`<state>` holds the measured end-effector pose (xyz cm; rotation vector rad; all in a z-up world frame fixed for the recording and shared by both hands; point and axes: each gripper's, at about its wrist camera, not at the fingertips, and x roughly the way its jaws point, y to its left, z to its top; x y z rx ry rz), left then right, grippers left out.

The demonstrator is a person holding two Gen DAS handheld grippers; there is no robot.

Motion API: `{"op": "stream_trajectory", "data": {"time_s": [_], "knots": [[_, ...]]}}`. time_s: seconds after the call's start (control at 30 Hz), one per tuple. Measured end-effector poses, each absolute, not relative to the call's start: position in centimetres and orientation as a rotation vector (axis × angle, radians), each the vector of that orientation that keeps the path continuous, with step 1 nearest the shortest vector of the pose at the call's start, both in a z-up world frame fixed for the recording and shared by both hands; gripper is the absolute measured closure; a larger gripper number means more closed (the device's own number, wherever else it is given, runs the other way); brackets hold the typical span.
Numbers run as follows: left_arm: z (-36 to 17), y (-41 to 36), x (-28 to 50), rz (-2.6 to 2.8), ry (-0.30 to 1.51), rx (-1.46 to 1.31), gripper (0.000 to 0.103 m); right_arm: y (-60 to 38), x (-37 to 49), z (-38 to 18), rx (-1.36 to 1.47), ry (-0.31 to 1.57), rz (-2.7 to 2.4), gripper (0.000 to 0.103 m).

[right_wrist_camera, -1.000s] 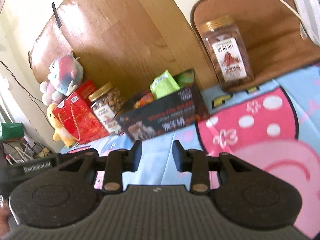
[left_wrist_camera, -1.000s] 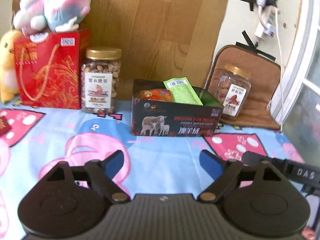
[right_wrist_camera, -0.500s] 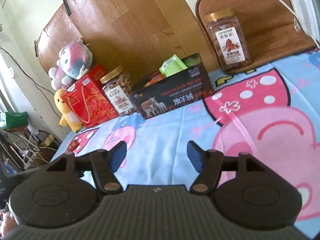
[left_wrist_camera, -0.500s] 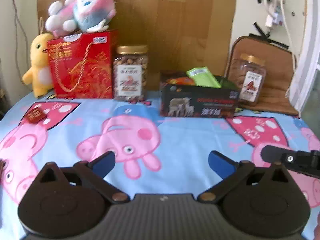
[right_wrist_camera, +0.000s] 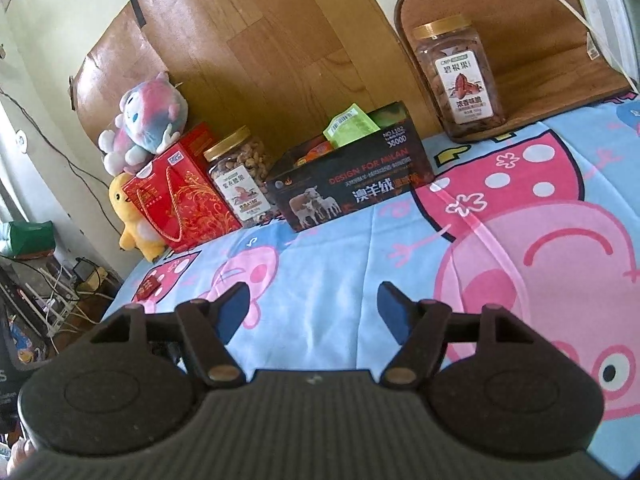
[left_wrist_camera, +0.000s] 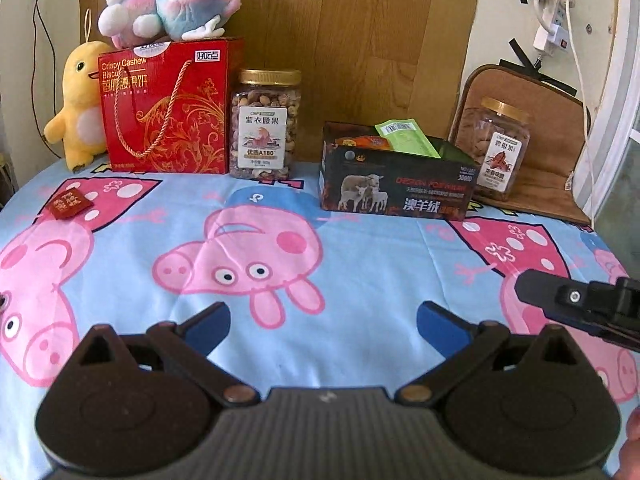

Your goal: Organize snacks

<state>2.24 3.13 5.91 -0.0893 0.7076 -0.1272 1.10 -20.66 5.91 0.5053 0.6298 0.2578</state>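
Note:
A black cardboard box point(left_wrist_camera: 394, 190) point(right_wrist_camera: 348, 188) stands at the back of the table; a green packet point(left_wrist_camera: 406, 138) point(right_wrist_camera: 350, 124) and an orange packet point(left_wrist_camera: 362, 142) stick out of it. One small red packet point(left_wrist_camera: 69, 203) point(right_wrist_camera: 147, 288) lies alone on the cloth at the far left. My left gripper point(left_wrist_camera: 322, 326) hangs wide open over the near cloth with nothing between its fingers. My right gripper point(right_wrist_camera: 314, 308) has its jaws still opening, with nothing between them; one of its arms shows at the right edge of the left wrist view.
A nut jar point(left_wrist_camera: 265, 124) and a red gift box point(left_wrist_camera: 168, 106) stand left of the black box, with plush toys point(left_wrist_camera: 172, 0) on and beside the gift box. A second jar point(left_wrist_camera: 496, 146) rests on a brown cushion point(left_wrist_camera: 548, 128) at the right. Cartoon cloth point(left_wrist_camera: 360, 264) covers the table.
Both grippers have drawn back from the black box, so more of the table shows. The right jaws went from nearly shut to wide apart; the left jaws spread a little further.

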Motion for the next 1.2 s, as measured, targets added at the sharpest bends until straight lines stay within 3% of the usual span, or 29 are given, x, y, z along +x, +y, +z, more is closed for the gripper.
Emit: {"op": "stream_trajectory", "data": {"time_s": [0.53,1.2], "knots": [[6.9,3.2,0.8,-0.174,0.636,-0.080,0.000,-20.5,0.8,5.9,0.523,0.616,0.214,0.012],[8.2,1.6,-1.0,-0.228,0.594,-0.032,0.000,-21.1,-0.7,6.5,0.524,0.570,0.182,0.008]]}}
